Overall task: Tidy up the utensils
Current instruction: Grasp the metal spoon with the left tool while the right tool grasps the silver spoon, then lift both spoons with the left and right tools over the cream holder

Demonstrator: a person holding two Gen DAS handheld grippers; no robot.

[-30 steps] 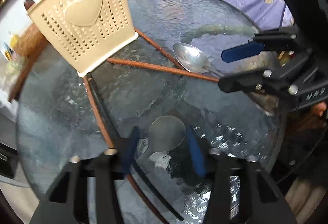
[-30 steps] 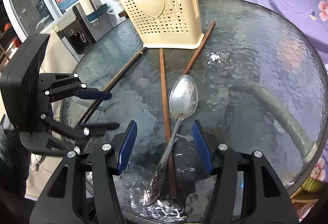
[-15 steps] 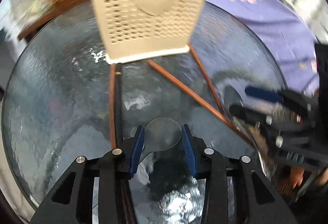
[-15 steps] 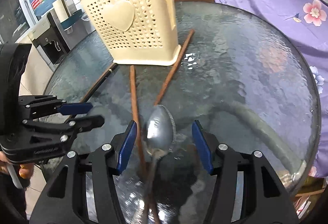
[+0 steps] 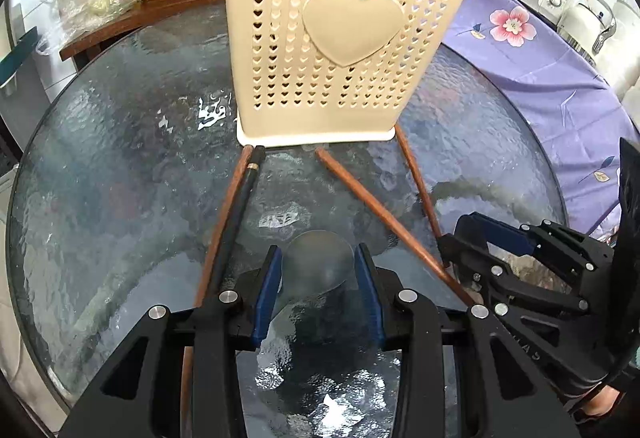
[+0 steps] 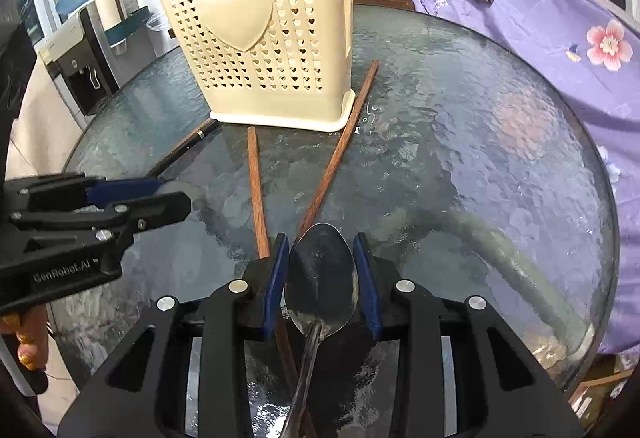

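Left wrist: left gripper (image 5: 317, 280) clamps a dull spoon (image 5: 316, 262); caddy (image 5: 336, 37) at 12 o'clock
Right wrist: right gripper (image 6: 321, 280), just closing, pinches steel spoon (image 6: 321, 278) bowl over chopsticks (image 6: 256, 193)
Risk: curved bowls may slip, clattering onto glass table (image 6: 480, 157)

My left tool (image 5: 316, 278) gripped a round spoon bowl (image 5: 318, 262) over the glass desk (image 5: 120, 177). Chopsticks (image 5: 384, 213) lay before the cream holder (image 5: 332, 37); my right tool (image 5: 472, 242) stood alongside.
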